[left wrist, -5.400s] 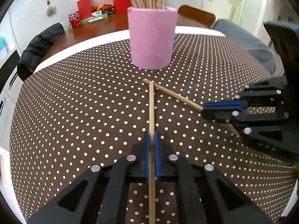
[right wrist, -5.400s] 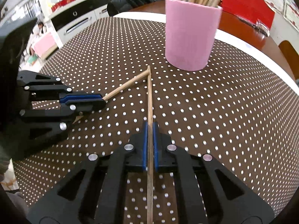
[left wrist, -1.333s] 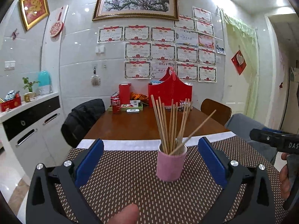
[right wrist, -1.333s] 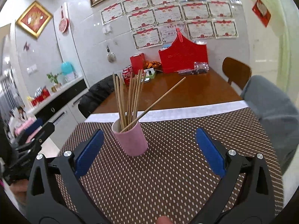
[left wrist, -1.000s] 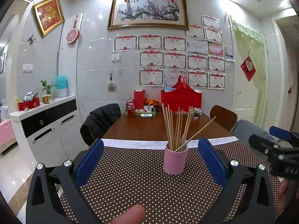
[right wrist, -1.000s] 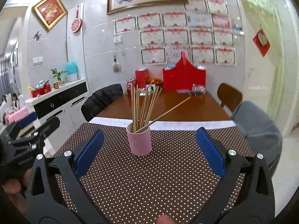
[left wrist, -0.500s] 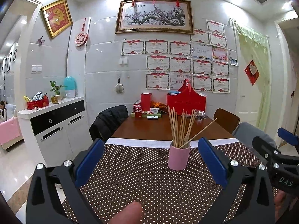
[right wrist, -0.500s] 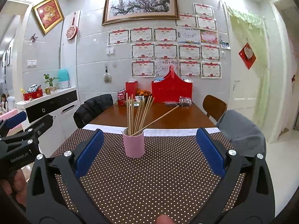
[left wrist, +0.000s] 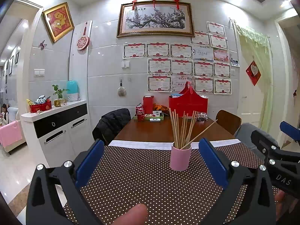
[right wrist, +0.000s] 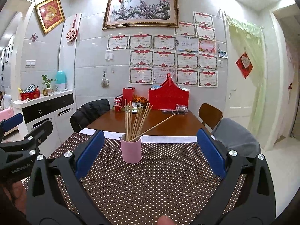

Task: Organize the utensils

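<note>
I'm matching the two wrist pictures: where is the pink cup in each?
Left wrist: pink cup right of centre, on the dotted cloth.
Right wrist: pink cup left of centre.
Shared landmark: red bag at the table's far end.

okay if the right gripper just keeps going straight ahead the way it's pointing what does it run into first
Probably the pink cup of chopsticks. It stands on the dotted tablecloth ahead of the open right gripper, slightly left of centre. Depth is unclear, so it might pass just beside or above it.

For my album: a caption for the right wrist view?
Open right gripper faces a pink cup of wooden chopsticks on a dotted brown tablecloth.
</note>
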`<action>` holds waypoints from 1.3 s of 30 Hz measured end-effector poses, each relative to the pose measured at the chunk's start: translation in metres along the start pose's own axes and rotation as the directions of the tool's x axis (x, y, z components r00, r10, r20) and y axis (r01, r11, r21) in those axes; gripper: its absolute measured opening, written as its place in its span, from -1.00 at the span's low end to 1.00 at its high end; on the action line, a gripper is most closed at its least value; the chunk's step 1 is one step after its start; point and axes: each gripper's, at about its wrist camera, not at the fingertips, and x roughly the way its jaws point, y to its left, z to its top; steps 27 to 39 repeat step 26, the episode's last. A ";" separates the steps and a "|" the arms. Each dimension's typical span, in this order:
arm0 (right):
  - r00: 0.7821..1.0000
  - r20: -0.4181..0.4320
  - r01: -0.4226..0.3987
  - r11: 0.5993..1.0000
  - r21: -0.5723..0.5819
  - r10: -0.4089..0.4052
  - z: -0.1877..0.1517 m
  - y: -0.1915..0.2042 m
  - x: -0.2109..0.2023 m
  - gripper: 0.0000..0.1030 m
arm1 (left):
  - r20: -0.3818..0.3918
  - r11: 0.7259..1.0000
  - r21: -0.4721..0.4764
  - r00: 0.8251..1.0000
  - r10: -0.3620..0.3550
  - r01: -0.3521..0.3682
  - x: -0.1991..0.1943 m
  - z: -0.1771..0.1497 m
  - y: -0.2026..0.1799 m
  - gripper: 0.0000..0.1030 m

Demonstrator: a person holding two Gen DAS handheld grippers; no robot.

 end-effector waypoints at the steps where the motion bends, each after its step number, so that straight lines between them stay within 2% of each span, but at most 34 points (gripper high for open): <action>1: 1.000 0.000 0.001 1.000 0.001 -0.001 0.000 0.001 -0.001 0.88 | 0.001 1.000 0.000 1.000 0.001 -0.001 0.000 0.000 -0.001 0.93; 10: 1.000 -0.003 0.012 1.000 -0.002 -0.012 -0.001 0.003 -0.001 0.88 | 0.030 1.000 -0.013 1.000 0.006 -0.006 -0.011 0.001 0.001 0.93; 16: 1.000 -0.006 0.017 1.000 -0.003 -0.017 -0.002 0.005 0.000 0.88 | 0.064 0.994 -0.080 0.996 -0.069 0.074 -0.018 0.003 0.013 0.93; 24: 1.000 -0.011 0.017 1.000 0.003 -0.017 -0.004 0.004 0.001 0.88 | 0.046 0.996 -0.080 0.998 -0.034 0.037 -0.015 0.002 0.012 0.92; 39: 1.000 -0.012 0.016 1.000 0.006 -0.016 -0.004 0.004 0.002 0.88 | 0.051 0.997 -0.072 0.998 -0.034 0.038 -0.016 0.001 0.011 0.92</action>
